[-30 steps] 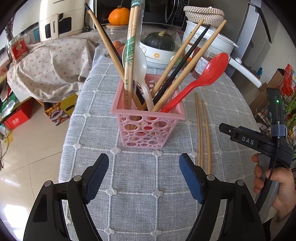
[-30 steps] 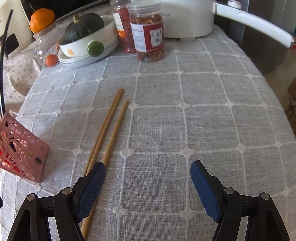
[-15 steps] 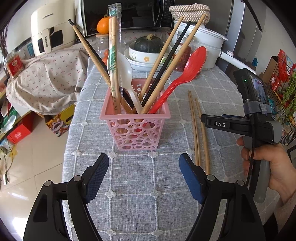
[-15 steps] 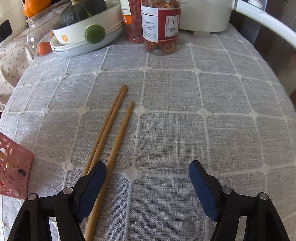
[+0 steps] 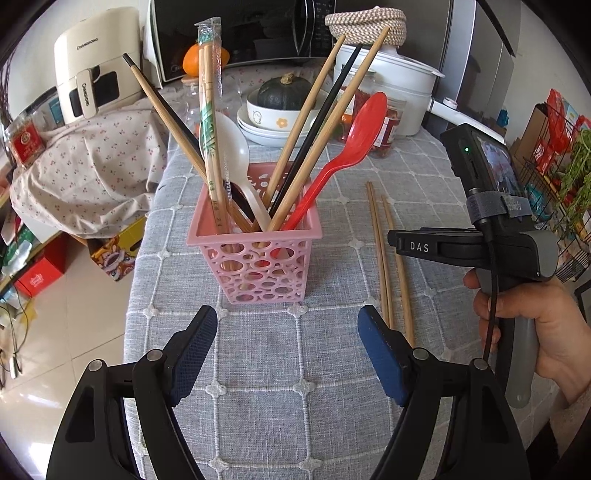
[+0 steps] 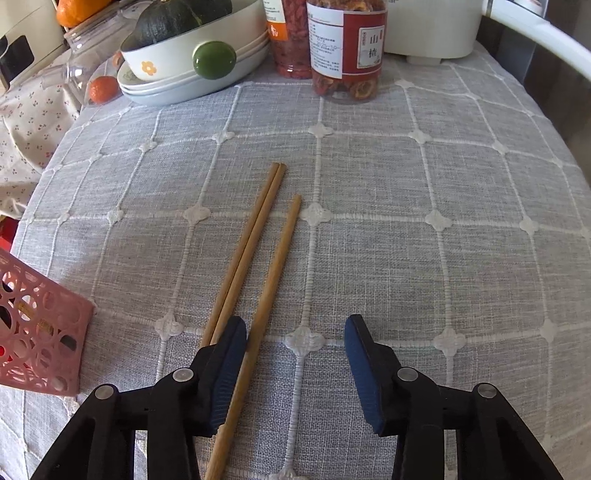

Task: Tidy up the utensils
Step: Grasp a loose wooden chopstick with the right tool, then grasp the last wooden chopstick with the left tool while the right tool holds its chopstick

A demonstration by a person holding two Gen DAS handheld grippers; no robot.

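Left view: I am holding the left hand-held gripper (image 5: 286, 343) spread and empty in front of the basket (image 5: 255, 254), which is already carrying chopsticks and spoons.

Right view: I am lining the right hand-held gripper (image 6: 295, 350), spread, over three loose chopsticks (image 6: 255, 266) lying on the surface (image 6: 424, 258). One is passing between the fingers, two under the left finger (image 6: 225, 365). Next I judge: shift left, lower, pinch.

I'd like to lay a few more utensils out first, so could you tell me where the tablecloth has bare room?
Bare cloth lies right of the loose chopsticks, out toward the table's right edge, and in front of the pink basket by the open left gripper. The back is crowded: stacked bowls, jars, white pot.
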